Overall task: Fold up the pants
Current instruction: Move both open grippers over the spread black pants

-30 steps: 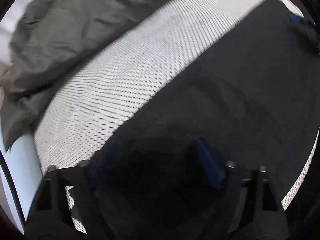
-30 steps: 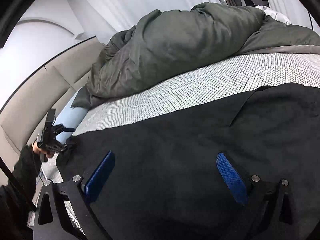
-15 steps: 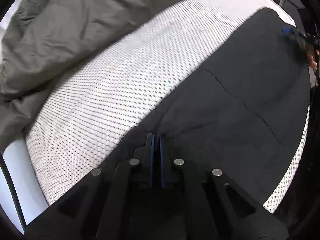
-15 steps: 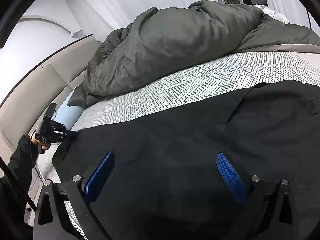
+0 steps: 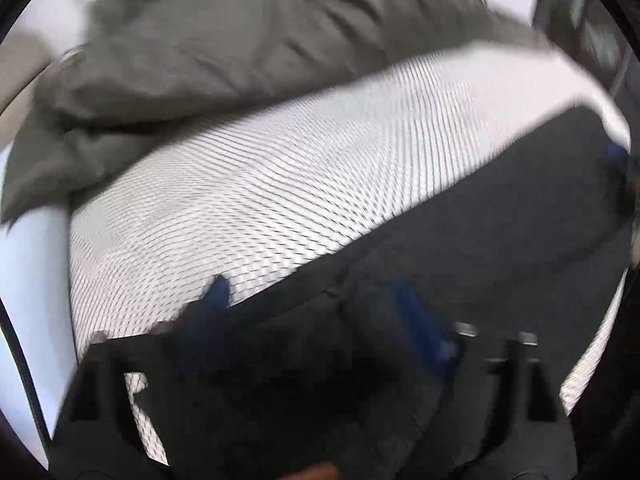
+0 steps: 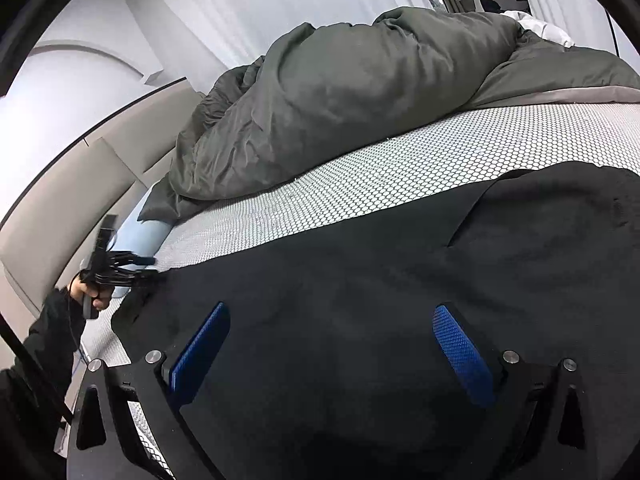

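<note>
While the black pants (image 6: 360,280) lie spread flat along the near side of the bed, no crosswise fold shows yet, so I judge the task to be at an early stage: the cloth looks smoothed out, and the folding proper is left to do.

At the far left of the right wrist view, a hand (image 6: 90,294) in a dark sleeve holds the left gripper (image 6: 136,266) just at the left end of the pants. Its jaws have just been opening and now stand wide; in its own blurred view the left pad sits over the mattress cover and the right one over black cloth, with the edge of the pants passing beneath the gap, not pinched.

Further right, the right gripper (image 6: 332,344) hovers over the middle of the pants, its ribbed blue pads spread wide with nothing clamped between them.

The pants are matte, dark and limp, with a diagonal flap edge showing toward the right. Under them the mattress cover (image 6: 400,168) is white with a fine honeycomb mesh. Beyond it, at the far side, a puffy olive-grey duvet (image 6: 340,92) is heaped in soft creases.
</note>
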A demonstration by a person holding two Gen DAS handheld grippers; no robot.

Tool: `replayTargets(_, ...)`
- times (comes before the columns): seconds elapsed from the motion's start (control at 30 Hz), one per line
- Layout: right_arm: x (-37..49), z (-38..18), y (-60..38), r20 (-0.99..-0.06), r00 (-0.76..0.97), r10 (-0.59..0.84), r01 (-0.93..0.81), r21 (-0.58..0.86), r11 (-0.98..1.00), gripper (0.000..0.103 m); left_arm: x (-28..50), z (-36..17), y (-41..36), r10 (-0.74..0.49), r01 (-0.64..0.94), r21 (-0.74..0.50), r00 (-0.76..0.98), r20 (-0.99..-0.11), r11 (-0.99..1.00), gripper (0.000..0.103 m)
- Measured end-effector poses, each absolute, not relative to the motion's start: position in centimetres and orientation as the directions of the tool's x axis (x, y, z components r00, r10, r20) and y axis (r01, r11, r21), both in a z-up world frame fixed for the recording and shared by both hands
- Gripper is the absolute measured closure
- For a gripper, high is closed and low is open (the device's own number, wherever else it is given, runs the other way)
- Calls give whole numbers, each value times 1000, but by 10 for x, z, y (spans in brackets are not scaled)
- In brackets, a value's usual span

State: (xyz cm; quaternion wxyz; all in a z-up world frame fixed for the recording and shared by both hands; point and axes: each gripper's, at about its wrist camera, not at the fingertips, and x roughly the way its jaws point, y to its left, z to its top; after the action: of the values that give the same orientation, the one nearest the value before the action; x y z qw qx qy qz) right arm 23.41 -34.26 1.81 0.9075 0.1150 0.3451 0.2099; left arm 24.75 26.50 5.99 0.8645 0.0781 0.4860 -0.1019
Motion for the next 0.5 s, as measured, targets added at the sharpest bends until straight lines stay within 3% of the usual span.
replayTargets(0.07, 232, 20, -344, -569, 679, 465, -301, 361, 882, 0, 233, 66, 280, -86, 199, 22, 517, -852, 980, 10)
replayTargets(0.17, 229, 22, -346, -558, 681, 475, -305, 374, 876, 0, 223, 62, 307, 26, 130, 99, 474, -880, 987, 10)
replayTargets(0.33, 224, 23, -351, -551, 683, 479, -301, 385, 872, 0, 215, 23, 339, 114, 24, 128, 323, -940, 991, 12)
replayTargets(0.43, 224, 22, -352, -552, 684, 476, -293, 390, 873, 0, 219, 5, 355, 132, -68, 117, 282, -950, 991, 24)
replayTargets(0.5, 224, 21, -352, -554, 684, 474, -290, 390, 874, 0, 219, 3, 364, 115, -104, 87, 296, -948, 991, 39)
